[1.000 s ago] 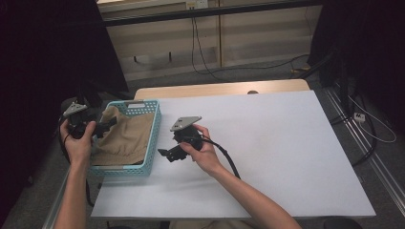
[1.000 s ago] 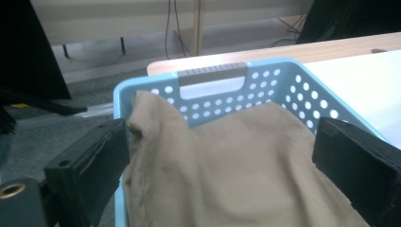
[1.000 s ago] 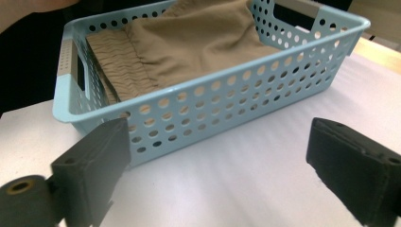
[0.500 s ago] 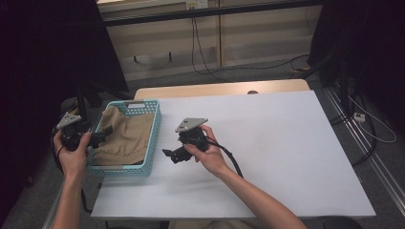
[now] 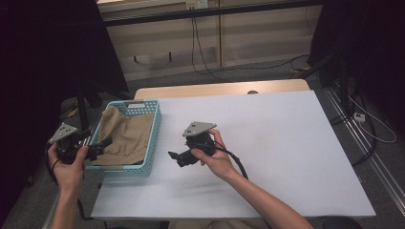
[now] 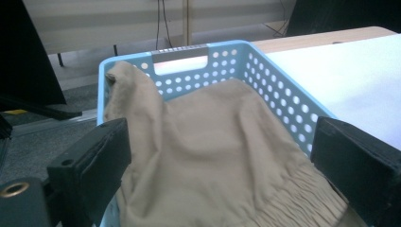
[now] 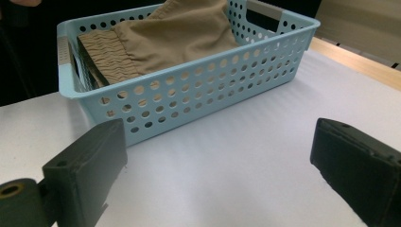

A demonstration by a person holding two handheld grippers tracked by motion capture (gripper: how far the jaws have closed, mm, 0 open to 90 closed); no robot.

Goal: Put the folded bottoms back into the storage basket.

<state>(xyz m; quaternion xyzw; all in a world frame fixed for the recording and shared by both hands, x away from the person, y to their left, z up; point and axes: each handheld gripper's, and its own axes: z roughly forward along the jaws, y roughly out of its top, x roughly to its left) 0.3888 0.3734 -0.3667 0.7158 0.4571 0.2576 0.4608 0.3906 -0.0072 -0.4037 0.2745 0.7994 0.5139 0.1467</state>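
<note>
Black jaws of the left claw stand wide apart and hold nothing; it hangs at the near-left corner of the basket, off the desk's left edge, jaws pointing at the cloth without a contact I can confirm. In the left gripper view the same claw frames the tan garment between its two jaws. Garment lies crumpled inside the light-blue perforated basket, one fold riding up against the far-left wall near the handle slot, a gathered elastic band at the near end; its lower part is cut off by the frame. Basket sits at the left side of the white desk. Further right, the right claw is held just above the desk surface, near the basket's right wall but apart from it, jaws spread wide and empty. Right gripper view: claw opens toward the basket; garment partly hidden behind the wall.
</note>
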